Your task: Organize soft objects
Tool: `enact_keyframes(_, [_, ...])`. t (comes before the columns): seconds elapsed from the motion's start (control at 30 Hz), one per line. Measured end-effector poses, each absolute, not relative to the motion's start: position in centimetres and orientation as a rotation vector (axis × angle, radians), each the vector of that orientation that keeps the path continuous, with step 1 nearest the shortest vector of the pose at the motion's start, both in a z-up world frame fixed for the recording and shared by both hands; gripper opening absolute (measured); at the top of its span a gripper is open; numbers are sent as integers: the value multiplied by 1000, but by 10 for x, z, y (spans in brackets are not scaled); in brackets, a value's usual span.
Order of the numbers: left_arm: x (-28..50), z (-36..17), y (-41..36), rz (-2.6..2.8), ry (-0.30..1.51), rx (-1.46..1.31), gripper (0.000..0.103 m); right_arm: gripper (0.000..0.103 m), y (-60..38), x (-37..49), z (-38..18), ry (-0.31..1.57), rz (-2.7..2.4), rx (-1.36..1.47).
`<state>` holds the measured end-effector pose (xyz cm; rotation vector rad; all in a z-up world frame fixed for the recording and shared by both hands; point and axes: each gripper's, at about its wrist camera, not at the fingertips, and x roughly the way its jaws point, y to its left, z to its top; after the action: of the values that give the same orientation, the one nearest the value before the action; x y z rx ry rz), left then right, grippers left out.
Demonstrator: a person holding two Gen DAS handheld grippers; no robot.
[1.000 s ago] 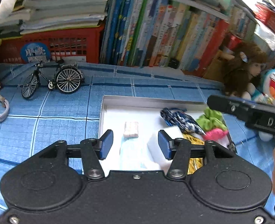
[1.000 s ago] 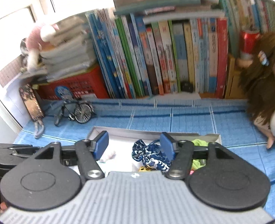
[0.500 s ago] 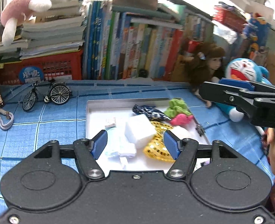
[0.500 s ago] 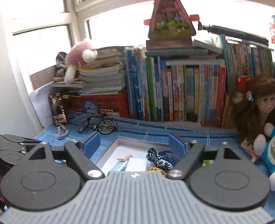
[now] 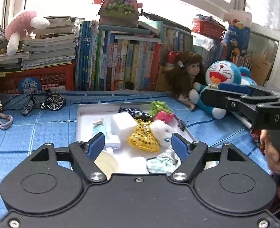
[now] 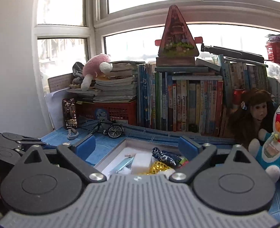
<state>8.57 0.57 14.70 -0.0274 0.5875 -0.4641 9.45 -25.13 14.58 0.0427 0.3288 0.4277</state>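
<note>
Toy bicycle and doll flank white tray heaped with soft items: white sponge, sequined yellow pouch. Both jaws just widened, spread, empty.

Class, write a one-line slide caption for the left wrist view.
Open left gripper above a white tray of soft items: sponge block, yellow sequin pouch, white plush.

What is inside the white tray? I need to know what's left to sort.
In the white tray: a white foam block, yellow sequin pouch, white plush, pink and green scrunchies, navy patterned cloth, light blue mask. The left gripper covers the near end.
</note>
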Motion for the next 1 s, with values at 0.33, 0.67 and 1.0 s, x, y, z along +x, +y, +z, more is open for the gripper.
enact_keyframes(0.33, [37, 122, 0, -448, 515, -15, 81, 103, -274, 52, 119, 290, 384, 12])
enact_keyframes(0.67, [6, 93, -7, -400, 454, 23, 84, 103, -294, 24, 93, 230, 334, 23])
enact_keyframes(1.0, [-13, 68, -10, -372, 415, 69, 84, 103, -301, 6, 65, 196, 312, -11])
